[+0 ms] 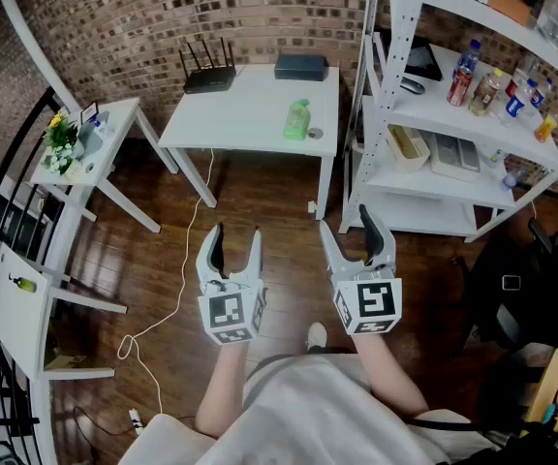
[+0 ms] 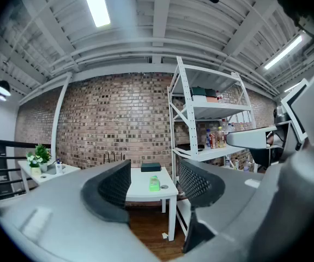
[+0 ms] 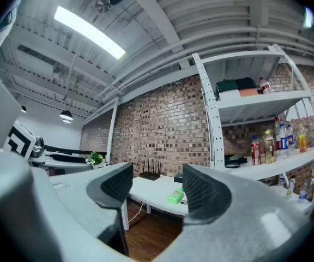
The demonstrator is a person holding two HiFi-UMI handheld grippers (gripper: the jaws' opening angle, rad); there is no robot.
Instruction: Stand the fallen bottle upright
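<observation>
Grey jaws stand wide apart on both claws, nothing between the pads. The left gripper (image 1: 236,235) and right gripper (image 1: 349,226) hang side by side and level over the wood floor (image 1: 260,211), so there's loads of open room in front of them, just a white cable (image 1: 184,279) trailing off to the left.

Ahead is the white table (image 1: 231,114), its front edge facing the claws. The white shelf rack (image 1: 391,114) stands tight against its right side, and a small side table (image 1: 114,124) with a potted plant (image 1: 61,143) sits off to the left.

Container-wise, the rack holds a beige tray (image 1: 407,148) (can't tell what's in it) and a row of upright drink bottles (image 1: 478,85).

The green bottle (image 1: 297,120) lies on its side near the table's right front corner, next to a little round disc (image 1: 315,134). It's well apart from both claws, roughly in line with the gap between them. A router (image 1: 208,74) and a black box (image 1: 300,67) sit at the back edge.
</observation>
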